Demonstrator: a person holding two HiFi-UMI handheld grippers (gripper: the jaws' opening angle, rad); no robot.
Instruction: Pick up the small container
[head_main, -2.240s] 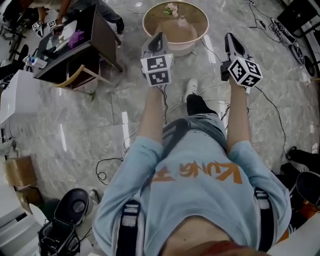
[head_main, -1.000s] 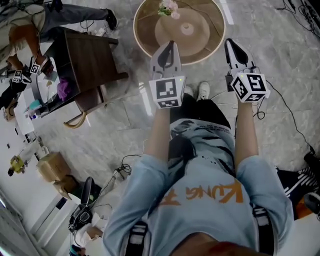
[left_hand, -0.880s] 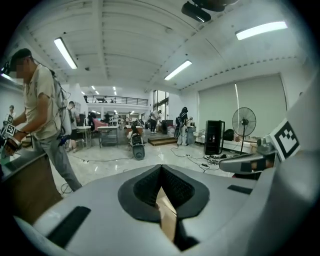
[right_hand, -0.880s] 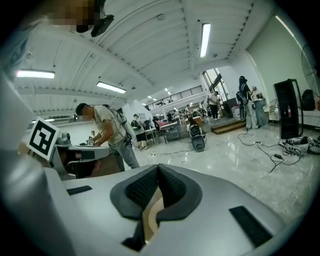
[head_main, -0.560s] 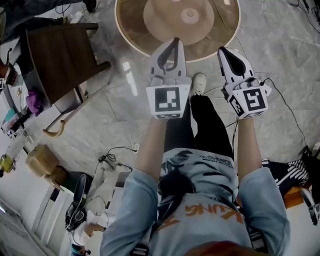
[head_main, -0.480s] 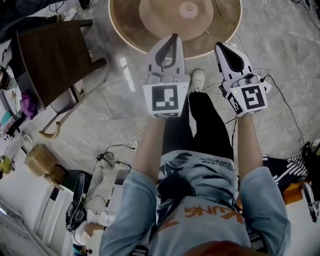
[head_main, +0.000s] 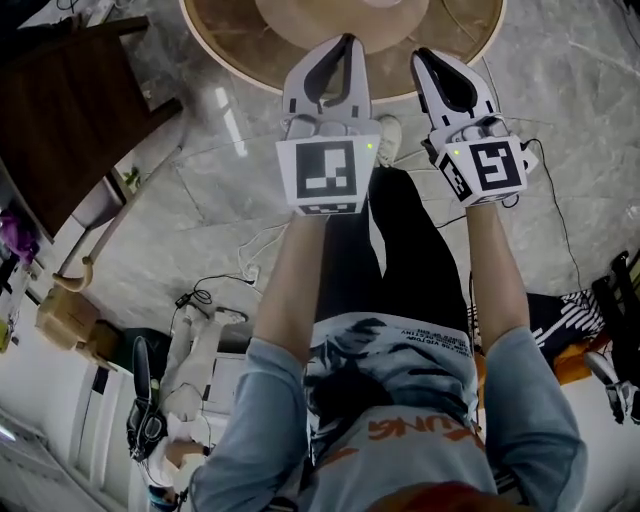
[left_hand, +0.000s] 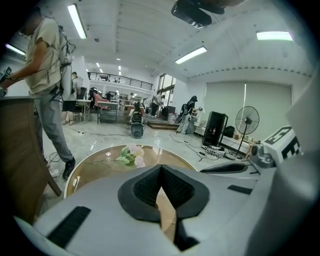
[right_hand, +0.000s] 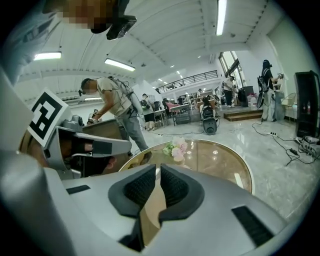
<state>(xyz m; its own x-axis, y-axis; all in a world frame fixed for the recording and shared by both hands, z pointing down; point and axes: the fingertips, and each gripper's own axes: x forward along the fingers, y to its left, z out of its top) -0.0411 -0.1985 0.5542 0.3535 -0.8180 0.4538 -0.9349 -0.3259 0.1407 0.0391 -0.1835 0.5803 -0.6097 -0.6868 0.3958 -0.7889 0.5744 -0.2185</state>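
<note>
Nothing grasped yet: our left gripper (left_hand: 161, 170) jaws clenched empty, right gripper (right_hand: 157, 171) jaws opening empty, tabletop (right_hand: 220, 162) just ahead.

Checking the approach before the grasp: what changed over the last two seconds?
The person walked up to the round table, whose near edge is now under both grippers' tips. The right gripper has its fingers opening, nothing between them. Unchanged: left gripper shut and empty, nothing taken or let go, flowers on the table.
</note>
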